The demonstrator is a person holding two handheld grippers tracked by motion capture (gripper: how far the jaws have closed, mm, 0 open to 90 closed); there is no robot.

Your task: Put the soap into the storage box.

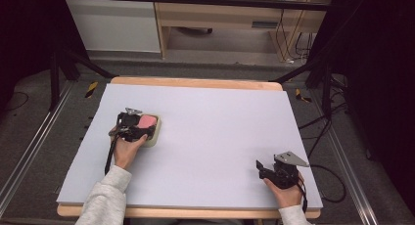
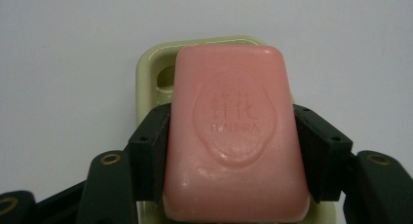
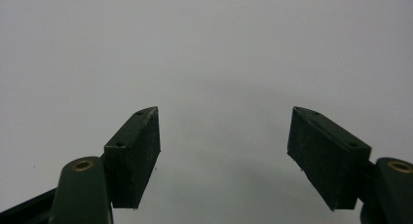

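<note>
A pink bar of soap [image 2: 236, 131] with an embossed round seal sits between my left gripper's [image 2: 231, 151] black pads, which press on its two long sides. Under it lies a cream soap dish [image 2: 151, 68]; whether the soap rests in the dish or hangs just above it I cannot tell. In the high view the left gripper [image 1: 131, 127] covers the near side of the dish [image 1: 155, 137], with the soap [image 1: 146, 121] showing pink beside it. My right gripper [image 3: 224, 151] stands open over bare grey surface, near the table's front right corner [image 1: 262, 167].
A pale grey mat [image 1: 205, 137] covers the wooden table [image 1: 195, 81]. Dark stands and cables surround the table on the floor, with a wooden cabinet [image 1: 220, 14] behind.
</note>
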